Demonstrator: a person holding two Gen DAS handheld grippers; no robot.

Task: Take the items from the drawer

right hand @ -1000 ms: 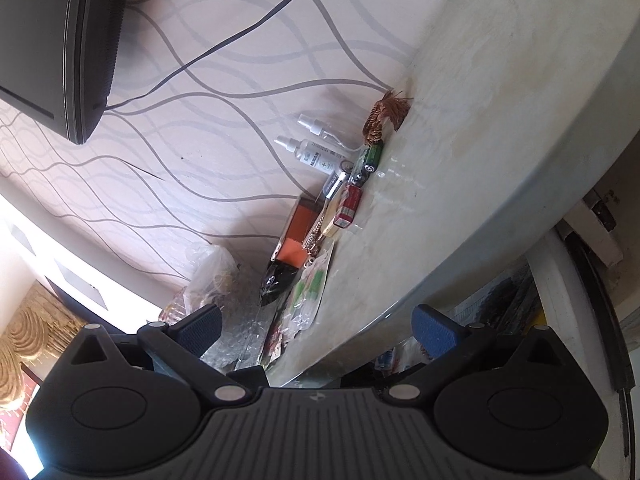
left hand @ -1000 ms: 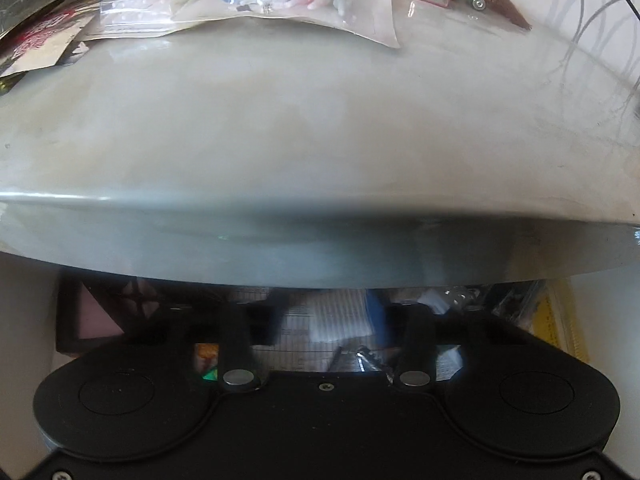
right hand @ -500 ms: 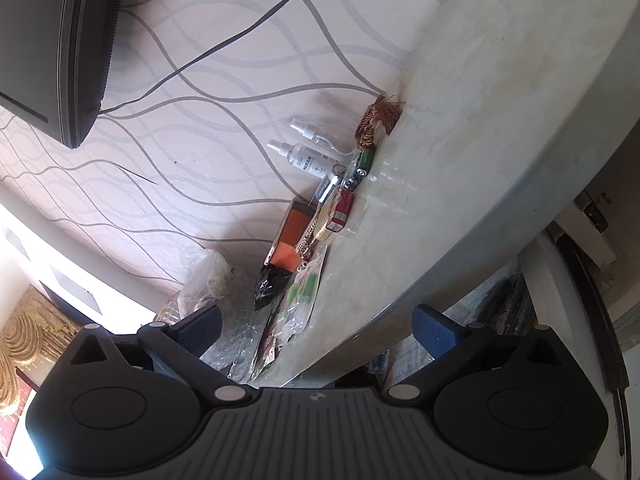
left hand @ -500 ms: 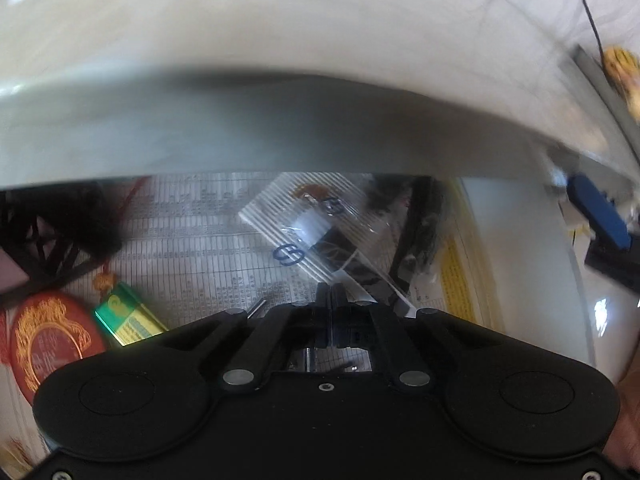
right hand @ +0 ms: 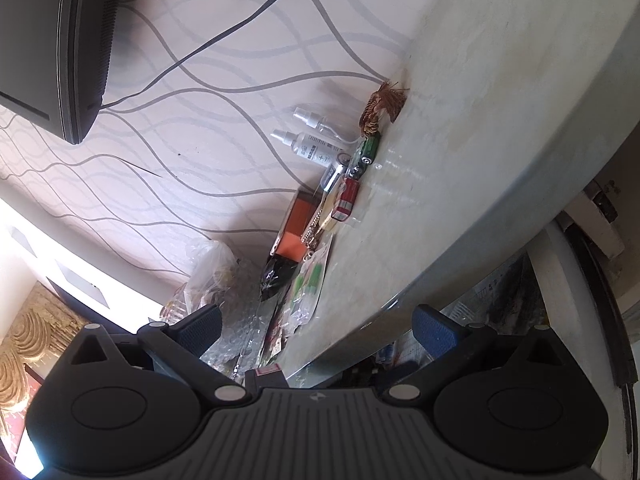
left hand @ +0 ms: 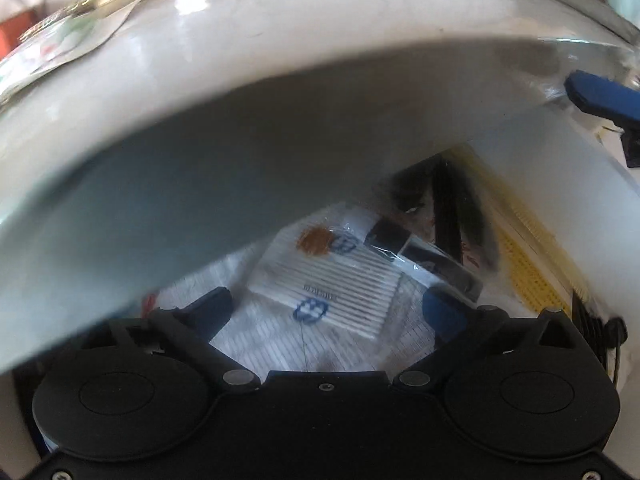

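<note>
Two grippers in play, and the left one is where the change is. The left gripper sits over the open drawer, pointing down into it with its jaws opening, spread wide now where half a second ago they were pinched together. A clear packet of cotton swabs lies between the blue pads, but they don't touch it. The view has also rolled since then, so the counter edge now runs on a slant. Just past the packet there's a small black box in plastic wrap, and a yellow sheet runs along the right side of the drawer. The grey countertop overhangs the far half of the drawer, with a flat plastic packet on its far left.

Over on the right wrist view nothing has really shifted. The right gripper is spread apart with nothing between the pads, held at the countertop's near edge. Further along by the wall sit a red battery, a green battery, two spray bottles and an orange box.
</note>
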